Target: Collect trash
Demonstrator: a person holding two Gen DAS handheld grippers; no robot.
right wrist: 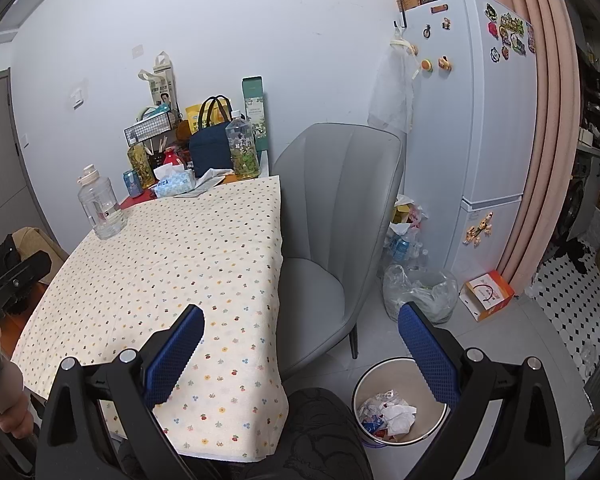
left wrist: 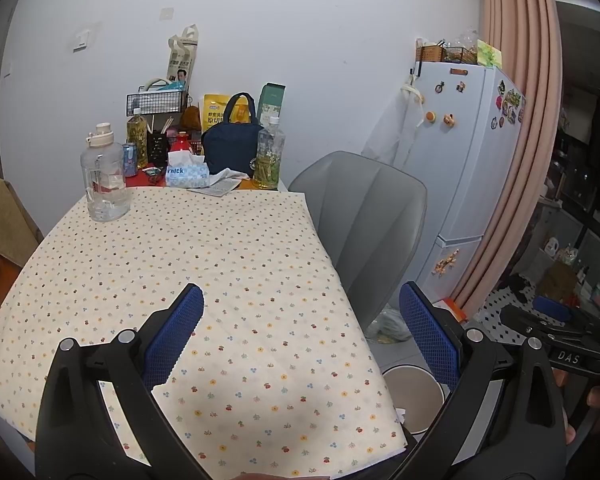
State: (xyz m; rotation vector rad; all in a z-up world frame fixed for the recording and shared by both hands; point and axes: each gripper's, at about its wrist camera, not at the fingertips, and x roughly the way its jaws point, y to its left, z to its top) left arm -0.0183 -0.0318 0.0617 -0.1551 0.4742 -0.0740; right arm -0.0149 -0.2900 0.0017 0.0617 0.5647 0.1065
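A round white trash bin (right wrist: 396,400) stands on the floor right of the table and holds crumpled paper and wrappers (right wrist: 390,414). Its rim also shows in the left wrist view (left wrist: 414,396). My left gripper (left wrist: 302,320) is open and empty above the near part of the flowered tablecloth (left wrist: 204,264). My right gripper (right wrist: 302,338) is open and empty, held over the table's near right corner (right wrist: 228,360) and the bin. No loose trash shows on the cloth.
A grey chair (right wrist: 336,216) stands at the table's right side. A large clear jug (left wrist: 104,176), tissue box (left wrist: 186,174), bottles, a can and a navy bag (left wrist: 232,144) crowd the far end. Plastic bags (right wrist: 420,292), an orange box (right wrist: 488,294) and a white fridge (right wrist: 480,120) are at right.
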